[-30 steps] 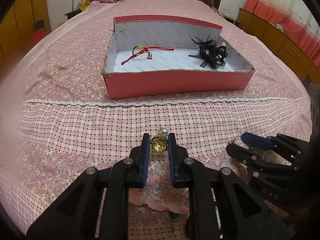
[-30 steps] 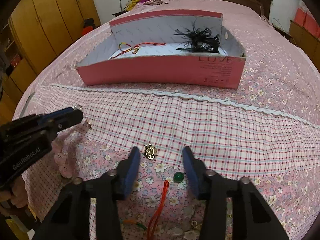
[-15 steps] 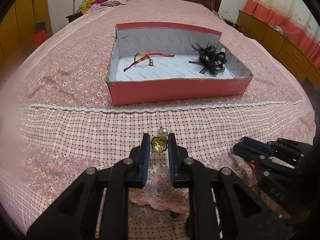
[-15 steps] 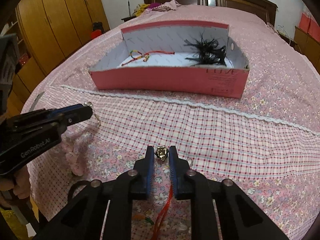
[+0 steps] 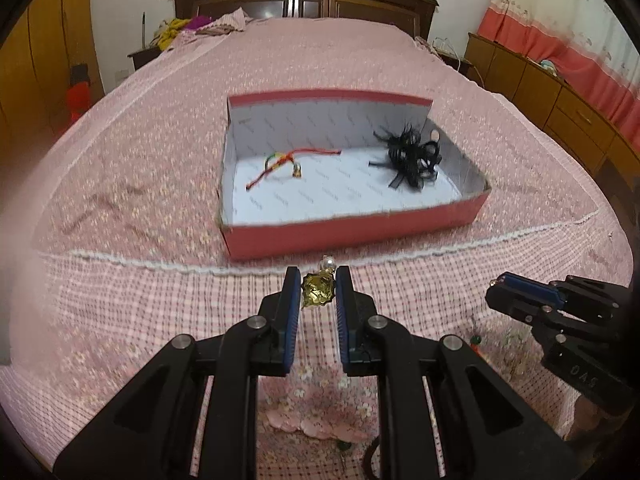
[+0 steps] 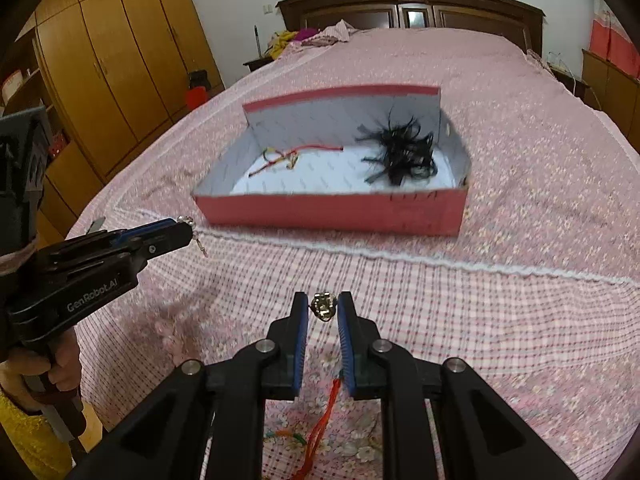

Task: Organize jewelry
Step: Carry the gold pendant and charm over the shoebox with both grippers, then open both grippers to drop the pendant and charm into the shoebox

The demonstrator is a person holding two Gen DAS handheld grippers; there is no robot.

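Both my grippers are loaded. My left gripper (image 5: 318,292) is clamped on a gold flower brooch (image 5: 317,295) with a pearl (image 5: 329,265) poking out past the tips. My right gripper (image 6: 325,310) is pinched on a small gold clasp piece (image 6: 324,307), held only at the very tips.

Target is the pink box (image 5: 360,232) at 12 o'clock from both wrists, sitting on the bed (image 5: 120,168), open top, white floor. Already in it: red cord bracelet (image 5: 288,162) toward the 10 o'clock corner, black feather hair clip (image 5: 412,158) toward 2 o'clock. Bare floor between them and along the near wall.

Step in hand, as I judge it: carry both pieces over the near wall and drop them inside. To do it well:
- lift enough to clear the front wall, don't clip the cardboard, it looks light and would slide
- go one gripper at a time, they sit close side by side
- release low over the white floor, middle gap, so nothing tangles in the feathers or the cord
- keep squeeze steady on the clasp, tip grip is thin, it could slip out
- open slowly; the brooch may catch on a pad

More stuff lies on the bed under my right wrist at 6 o'clock: a red string (image 6: 324,420), not yet sorted.
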